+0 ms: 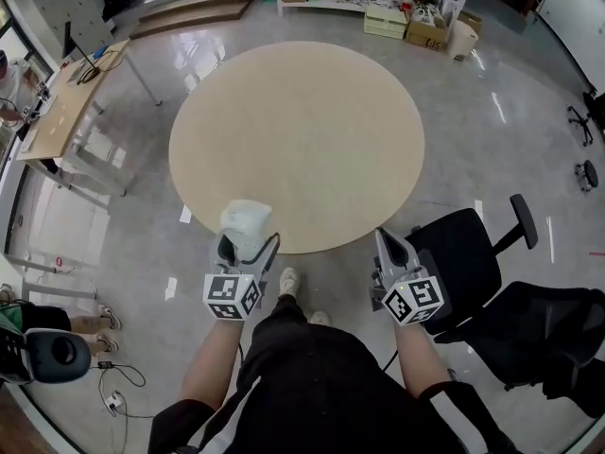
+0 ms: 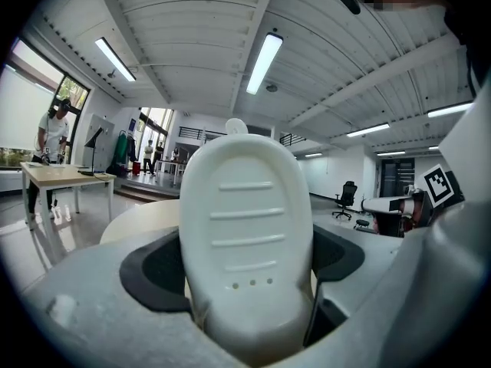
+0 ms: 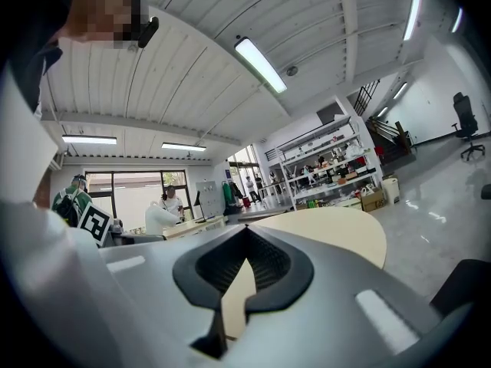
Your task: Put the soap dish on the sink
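A white oval soap dish with ribs and small drain holes stands upright in my left gripper, which is shut on its lower end. It fills the middle of the left gripper view as the soap dish, between the dark pads. My right gripper is held beside it at the same height, shut, with nothing between its jaws; through the right gripper only the table shows. Both grippers hover just short of the near edge of the round beige table. No sink is in view.
A black office chair stands right of my right gripper, with a dark garment beyond it. A wooden desk is at far left, and shelves with boxes at the back. Another person's feet show at lower left.
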`<action>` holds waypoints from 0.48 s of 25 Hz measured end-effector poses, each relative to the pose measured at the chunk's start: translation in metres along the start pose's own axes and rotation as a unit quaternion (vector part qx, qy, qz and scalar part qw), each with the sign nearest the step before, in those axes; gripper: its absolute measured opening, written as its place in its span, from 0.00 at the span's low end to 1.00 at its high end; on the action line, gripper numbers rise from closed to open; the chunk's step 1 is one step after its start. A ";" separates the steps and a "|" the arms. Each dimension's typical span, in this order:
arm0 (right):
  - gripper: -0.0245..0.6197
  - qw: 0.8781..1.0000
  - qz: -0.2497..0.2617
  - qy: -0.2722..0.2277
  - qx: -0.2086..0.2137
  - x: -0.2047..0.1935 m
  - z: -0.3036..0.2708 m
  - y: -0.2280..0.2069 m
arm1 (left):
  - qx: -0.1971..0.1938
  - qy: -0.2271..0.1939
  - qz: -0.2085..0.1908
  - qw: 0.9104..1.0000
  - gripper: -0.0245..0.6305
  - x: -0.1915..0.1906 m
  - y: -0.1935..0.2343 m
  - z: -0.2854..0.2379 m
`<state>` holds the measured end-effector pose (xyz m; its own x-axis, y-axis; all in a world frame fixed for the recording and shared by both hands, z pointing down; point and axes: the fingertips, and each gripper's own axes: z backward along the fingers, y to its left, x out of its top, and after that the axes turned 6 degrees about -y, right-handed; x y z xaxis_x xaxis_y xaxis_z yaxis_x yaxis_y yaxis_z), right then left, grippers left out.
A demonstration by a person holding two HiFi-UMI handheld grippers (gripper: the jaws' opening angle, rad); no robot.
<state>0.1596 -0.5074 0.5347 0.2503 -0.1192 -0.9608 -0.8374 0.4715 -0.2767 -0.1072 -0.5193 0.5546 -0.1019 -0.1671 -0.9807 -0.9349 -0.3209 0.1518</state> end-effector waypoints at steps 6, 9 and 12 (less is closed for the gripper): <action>0.05 0.999 0.007 0.010 -0.029 -0.005 -0.027 -0.022 | -0.017 0.046 -0.009 0.999 0.73 -0.023 0.012 -0.046; 0.05 0.999 0.006 0.019 -0.043 -0.011 -0.043 -0.031 | -0.021 0.070 -0.011 0.997 0.73 -0.038 0.024 -0.069; 0.05 0.998 0.006 0.035 -0.047 -0.020 -0.057 -0.039 | -0.021 0.102 -0.008 0.995 0.73 -0.058 0.033 -0.088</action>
<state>0.1589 -0.5734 0.5639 0.2079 -0.1752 -0.9623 -0.8830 0.3896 -0.2617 -0.1026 -0.6018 0.6277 -0.0119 -0.3462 -0.9381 -0.9206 -0.3624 0.1454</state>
